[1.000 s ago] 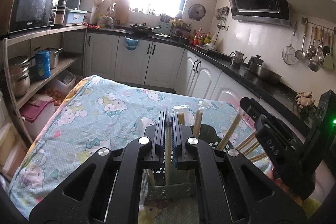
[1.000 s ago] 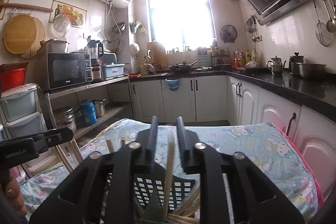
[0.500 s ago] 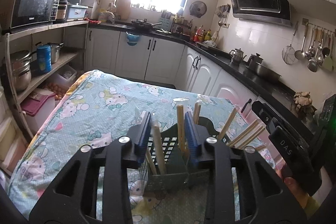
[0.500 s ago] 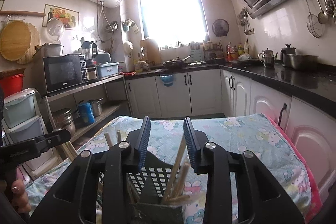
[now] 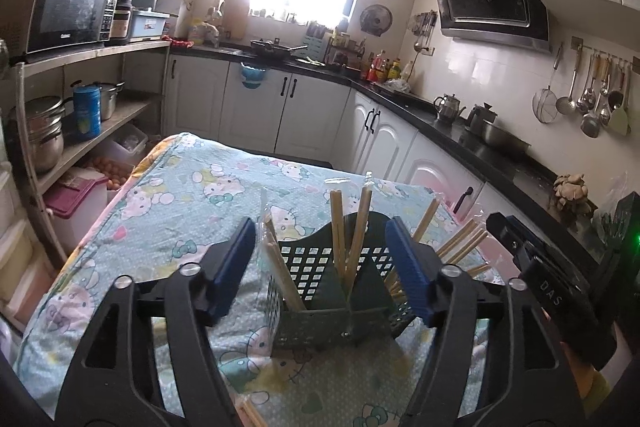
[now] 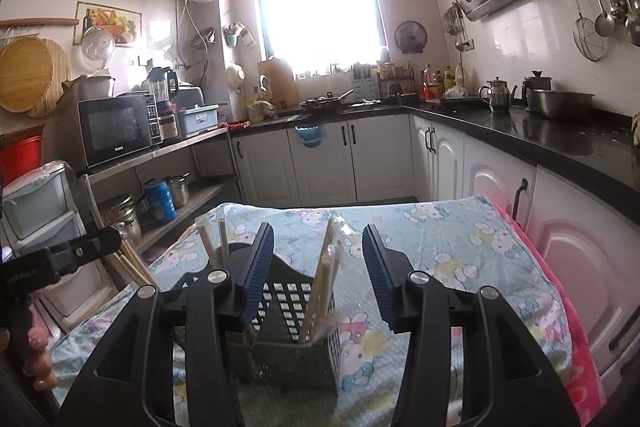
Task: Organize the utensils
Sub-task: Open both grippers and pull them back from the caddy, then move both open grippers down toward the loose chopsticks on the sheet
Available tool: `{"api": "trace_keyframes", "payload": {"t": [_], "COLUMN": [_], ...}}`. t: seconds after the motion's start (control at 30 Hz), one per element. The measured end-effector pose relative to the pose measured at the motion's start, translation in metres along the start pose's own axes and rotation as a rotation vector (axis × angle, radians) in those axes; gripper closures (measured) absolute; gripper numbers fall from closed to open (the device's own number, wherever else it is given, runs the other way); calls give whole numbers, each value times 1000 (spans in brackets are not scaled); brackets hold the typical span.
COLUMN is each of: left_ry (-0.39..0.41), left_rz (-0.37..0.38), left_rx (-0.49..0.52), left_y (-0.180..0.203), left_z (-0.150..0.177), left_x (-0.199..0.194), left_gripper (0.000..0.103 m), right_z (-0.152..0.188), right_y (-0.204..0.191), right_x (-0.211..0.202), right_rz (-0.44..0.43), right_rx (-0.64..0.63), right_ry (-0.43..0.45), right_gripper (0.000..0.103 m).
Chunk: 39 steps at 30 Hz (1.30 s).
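Observation:
A dark green perforated utensil holder (image 5: 320, 283) stands on the table covered by a cartoon-print cloth (image 5: 180, 203). Several wooden chopsticks (image 5: 352, 231) stand upright or lean in its compartments. My left gripper (image 5: 324, 267) is open and empty, its blue pads either side of the holder's top. In the right wrist view the holder (image 6: 288, 323) holds wrapped chopsticks (image 6: 326, 275). My right gripper (image 6: 318, 275) is open and empty above it. The other gripper shows at each view's edge.
More chopsticks (image 5: 248, 413) lie on the cloth at the near edge. Shelves with a microwave (image 5: 60, 7) and pots stand left. White cabinets and a black counter (image 5: 460, 135) run behind and right of the table.
Both grippers were shut on chopsticks over the holder one second ago. Both have opened wide and drawn back; the chopsticks now stand in the holder.

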<state>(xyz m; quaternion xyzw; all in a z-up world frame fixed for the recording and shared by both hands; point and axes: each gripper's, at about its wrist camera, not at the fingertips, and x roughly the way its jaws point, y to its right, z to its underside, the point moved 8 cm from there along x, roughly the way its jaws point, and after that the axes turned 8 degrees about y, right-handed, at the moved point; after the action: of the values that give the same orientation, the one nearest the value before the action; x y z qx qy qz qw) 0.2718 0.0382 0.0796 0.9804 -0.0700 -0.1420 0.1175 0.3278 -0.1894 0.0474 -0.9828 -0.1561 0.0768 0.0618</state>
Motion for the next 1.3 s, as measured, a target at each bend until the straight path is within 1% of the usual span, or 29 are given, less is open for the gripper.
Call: {"api": "trace_keyframes", "payload": {"t": [0.03, 0.23, 0.47, 0.67, 0.97, 1.1, 1.3], "left_ry": [1, 1, -21, -58, -88, -115, -159], "left_rz": [-1, -14, -34, -49, -65, -68, -65], "left_rx": [1, -3, -5, -25, -40, -46, -50], "left_y": [-1, -6, -13, -22, -29, -30, -29], "left_z": [0, 4, 18, 37, 54, 67, 86], "left_x": [-2, -15, -23, -27, -34, -35, -34], "left_gripper": [36, 25, 20, 20, 20, 20, 20], "right_z": [1, 8, 23, 42, 63, 72, 94], "right_y": [0, -1, -3, -6, -6, -8, -9], "right_x": [-2, -16, -27, -37, -47, -51, -58], "right_rz": [0, -10, -19, -27, -42, -53, -65], "right_rx": [1, -12, -27, -43, -40, -42, -59], "right_ry": [-2, -23, -67, -113, -175, -206, -280], "right_gripper": [57, 57, 56, 55, 54, 52, 51]}}
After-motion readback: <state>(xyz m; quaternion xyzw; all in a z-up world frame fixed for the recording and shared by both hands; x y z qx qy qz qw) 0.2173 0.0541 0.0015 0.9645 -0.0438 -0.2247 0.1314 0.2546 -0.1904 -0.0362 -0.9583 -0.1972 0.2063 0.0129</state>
